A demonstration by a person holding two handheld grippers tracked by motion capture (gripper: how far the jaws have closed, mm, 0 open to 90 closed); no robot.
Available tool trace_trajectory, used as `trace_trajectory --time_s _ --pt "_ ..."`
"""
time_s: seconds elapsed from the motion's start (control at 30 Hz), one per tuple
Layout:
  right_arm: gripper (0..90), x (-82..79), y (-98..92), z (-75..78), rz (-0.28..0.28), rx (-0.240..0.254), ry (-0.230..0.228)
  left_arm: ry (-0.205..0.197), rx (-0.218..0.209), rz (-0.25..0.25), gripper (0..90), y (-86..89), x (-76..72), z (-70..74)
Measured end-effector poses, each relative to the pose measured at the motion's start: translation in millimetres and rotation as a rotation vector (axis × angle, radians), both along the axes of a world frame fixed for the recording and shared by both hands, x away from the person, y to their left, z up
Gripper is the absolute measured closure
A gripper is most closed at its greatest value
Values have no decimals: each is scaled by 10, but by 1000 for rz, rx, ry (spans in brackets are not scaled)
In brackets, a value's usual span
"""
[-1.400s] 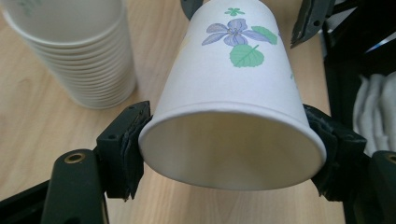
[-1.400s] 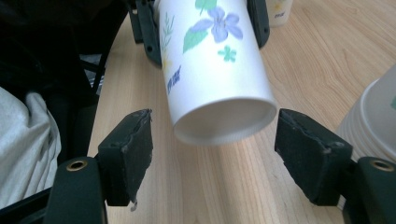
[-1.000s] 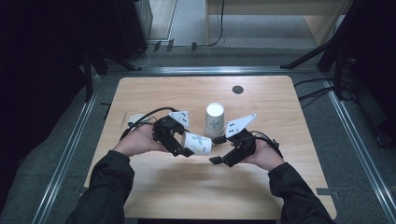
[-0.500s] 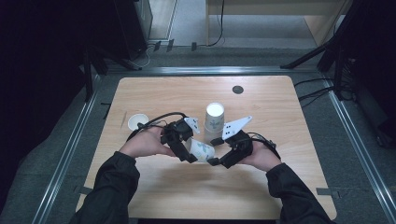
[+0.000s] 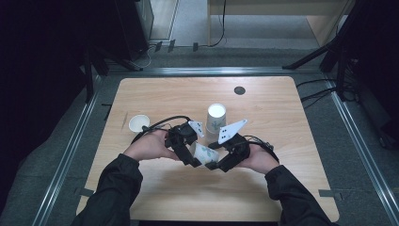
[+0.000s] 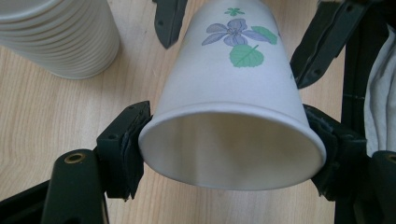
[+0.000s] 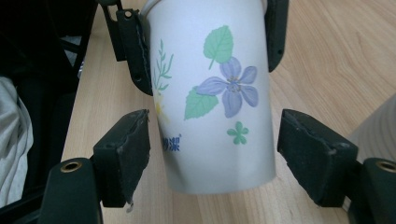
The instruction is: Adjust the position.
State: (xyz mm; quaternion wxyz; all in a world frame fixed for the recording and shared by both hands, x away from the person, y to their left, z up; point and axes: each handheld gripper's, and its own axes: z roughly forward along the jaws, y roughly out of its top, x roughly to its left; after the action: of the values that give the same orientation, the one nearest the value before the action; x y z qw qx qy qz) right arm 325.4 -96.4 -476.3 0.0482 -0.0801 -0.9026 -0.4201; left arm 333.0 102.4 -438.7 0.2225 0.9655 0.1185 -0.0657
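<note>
A white paper cup point(image 5: 205, 152) printed with purple flowers and green leaves lies on its side just above the table, between my two grippers. My left gripper point(image 5: 196, 155) is shut on its rim; in the left gripper view both pads press the open mouth of the cup point(image 6: 229, 70) from either side. My right gripper point(image 7: 215, 158) stands open around the cup's base end point(image 7: 219, 116), with a gap at each pad. In the high view the right gripper point(image 5: 217, 162) meets the cup from the right.
A stack of upturned white cups point(image 5: 215, 117) stands just behind the grippers, and shows again point(image 6: 60, 37) at the top left of the left gripper view. A single small white cup point(image 5: 139, 123) sits at the left of the wooden table point(image 5: 164, 94). A dark round hole point(image 5: 239, 90) lies farther back.
My left gripper has carried the cup to the right and slightly down, so that its base now sits between the right gripper's jaws. The right hand has stayed in place.
</note>
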Motion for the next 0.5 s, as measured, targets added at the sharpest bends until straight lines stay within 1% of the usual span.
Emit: trace_trajectory --time_s 0.13,0.27,0.33,0.37,0.47,0.5 --pt "265 -12 31 -18 7 -11 1 1 -13 -2 248 -5 -6 5" --pt "327 -22 42 -17 17 -14 -11 1 -26 -10 247 2 -11 8" --pt "335 -26 39 -14 23 -18 -17 -17 -36 -24 242 15 -23 11" --pt "336 -33 38 -10 24 -17 -17 -29 -38 -33 231 21 -30 12" --pt "336 -43 36 9 28 -8 -26 -46 -62 -39 185 41 -47 18" --pt "337 -42 30 18 25 -7 -27 -40 -70 -29 152 49 -45 22"
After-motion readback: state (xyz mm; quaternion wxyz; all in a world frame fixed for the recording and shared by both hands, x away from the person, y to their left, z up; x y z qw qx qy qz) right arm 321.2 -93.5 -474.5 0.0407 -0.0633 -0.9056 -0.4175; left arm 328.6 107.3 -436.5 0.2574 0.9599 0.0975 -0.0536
